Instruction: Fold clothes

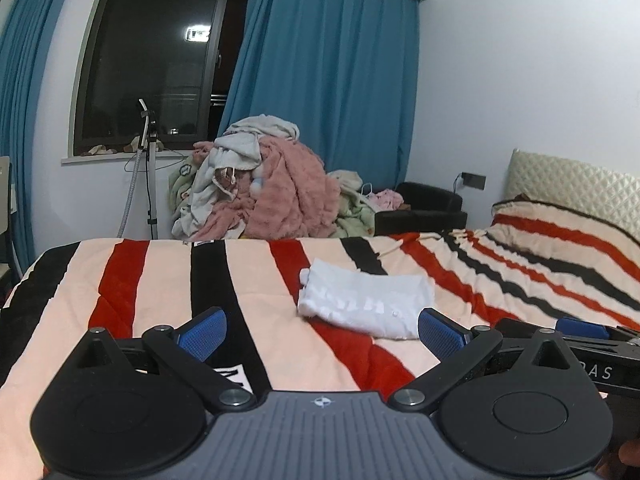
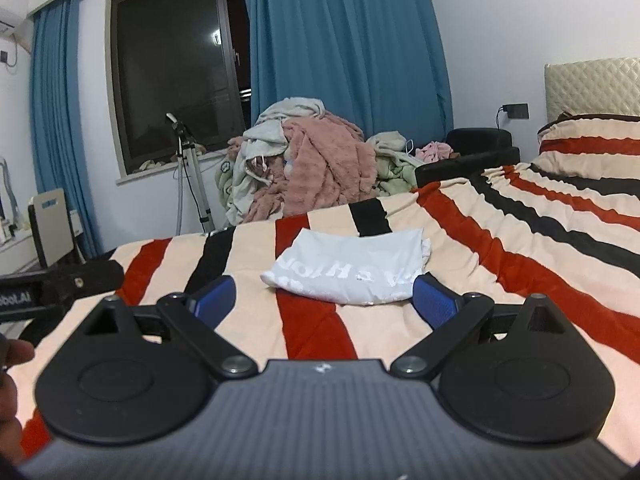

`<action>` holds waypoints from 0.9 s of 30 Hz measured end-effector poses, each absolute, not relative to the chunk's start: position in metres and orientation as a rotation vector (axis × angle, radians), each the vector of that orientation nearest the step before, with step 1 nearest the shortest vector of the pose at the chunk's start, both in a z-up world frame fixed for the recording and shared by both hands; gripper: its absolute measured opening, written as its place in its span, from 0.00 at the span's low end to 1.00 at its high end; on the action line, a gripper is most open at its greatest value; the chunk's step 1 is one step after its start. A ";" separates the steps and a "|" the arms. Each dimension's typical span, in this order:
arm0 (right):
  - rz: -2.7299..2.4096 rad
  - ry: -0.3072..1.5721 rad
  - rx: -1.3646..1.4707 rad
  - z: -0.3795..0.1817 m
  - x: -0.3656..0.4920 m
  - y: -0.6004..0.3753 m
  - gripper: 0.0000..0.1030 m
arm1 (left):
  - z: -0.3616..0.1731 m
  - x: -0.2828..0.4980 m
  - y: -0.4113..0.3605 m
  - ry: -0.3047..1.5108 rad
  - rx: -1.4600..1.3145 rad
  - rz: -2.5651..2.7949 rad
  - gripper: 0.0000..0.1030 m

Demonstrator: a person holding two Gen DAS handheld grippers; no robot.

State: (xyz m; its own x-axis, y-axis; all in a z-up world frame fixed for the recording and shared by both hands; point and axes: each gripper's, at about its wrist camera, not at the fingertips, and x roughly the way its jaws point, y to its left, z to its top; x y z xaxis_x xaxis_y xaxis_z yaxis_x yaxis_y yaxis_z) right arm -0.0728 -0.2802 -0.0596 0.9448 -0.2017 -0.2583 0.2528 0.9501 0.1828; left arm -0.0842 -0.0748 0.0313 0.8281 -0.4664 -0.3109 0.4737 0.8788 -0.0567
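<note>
A white garment with printed letters lies folded into a compact rectangle [image 1: 366, 302] on the striped bed blanket [image 1: 160, 292]. It also shows in the right wrist view [image 2: 352, 270]. My left gripper [image 1: 322, 334] is open and empty, hovering just short of the garment, which lies ahead and slightly right. My right gripper [image 2: 324, 298] is open and empty, with the garment straight ahead between its blue fingertips [image 2: 434, 300]. The right gripper's body shows at the right edge of the left wrist view [image 1: 580, 340].
A heap of pink, grey and green clothes [image 1: 264, 184] is piled beyond the bed's far edge below blue curtains [image 1: 328, 80]. A stand [image 1: 150, 168] stands by the window. A black chair [image 1: 428, 208], a pillow [image 1: 560, 232] and headboard are at right.
</note>
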 end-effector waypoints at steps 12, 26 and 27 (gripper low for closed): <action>-0.231 0.258 0.207 -0.062 -0.071 -0.274 0.94 | 0.026 -0.084 -0.086 0.326 0.060 -0.506 1.00; -0.235 0.262 0.193 -0.062 -0.070 -0.271 0.94 | 0.023 -0.086 -0.086 0.324 0.057 -0.506 1.00; -0.235 0.263 0.193 -0.062 -0.070 -0.271 0.94 | 0.023 -0.086 -0.085 0.325 0.055 -0.506 1.00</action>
